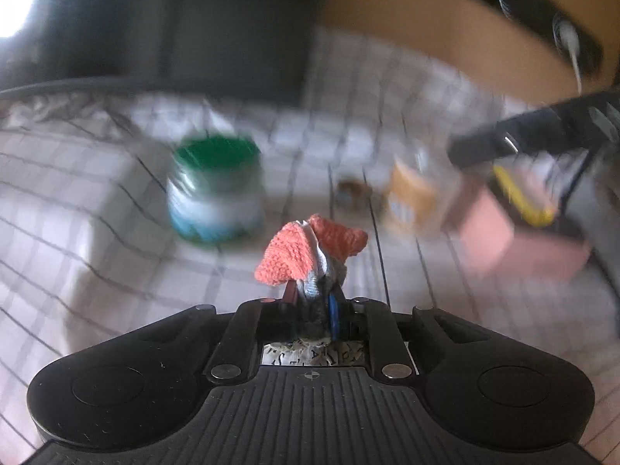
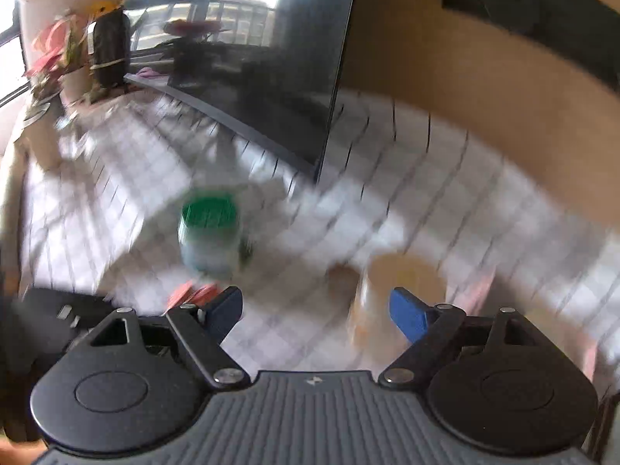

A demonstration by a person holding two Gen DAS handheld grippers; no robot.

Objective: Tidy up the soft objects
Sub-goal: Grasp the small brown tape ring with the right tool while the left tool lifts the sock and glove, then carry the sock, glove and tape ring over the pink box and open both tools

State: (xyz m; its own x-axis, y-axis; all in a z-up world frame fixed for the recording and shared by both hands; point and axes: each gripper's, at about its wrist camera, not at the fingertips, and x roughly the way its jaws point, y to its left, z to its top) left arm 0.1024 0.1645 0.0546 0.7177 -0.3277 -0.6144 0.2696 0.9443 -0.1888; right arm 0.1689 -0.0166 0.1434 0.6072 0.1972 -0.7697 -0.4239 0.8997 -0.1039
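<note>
My left gripper (image 1: 314, 290) is shut on a small knitted cloth item (image 1: 306, 248), orange with white and grey parts, held above the checked tablecloth (image 1: 97, 201). A pink box (image 1: 503, 236) sits to its right with yellow soft items (image 1: 519, 193) in it, blurred. My right gripper (image 2: 316, 310) is open and empty, its blue fingertips (image 2: 409, 312) wide apart above the tablecloth (image 2: 426, 201). It shows as a dark shape (image 1: 534, 131) at the right in the left wrist view. The orange cloth (image 2: 193, 292) peeks in at the left of the right wrist view.
A green-lidded jar (image 1: 215, 190) stands left of centre and shows in the right wrist view (image 2: 209, 232). A clear cup with an orange label (image 1: 410, 193) and a small brown object (image 1: 352, 192) stand nearby. A dark screen (image 2: 271, 58) stands behind.
</note>
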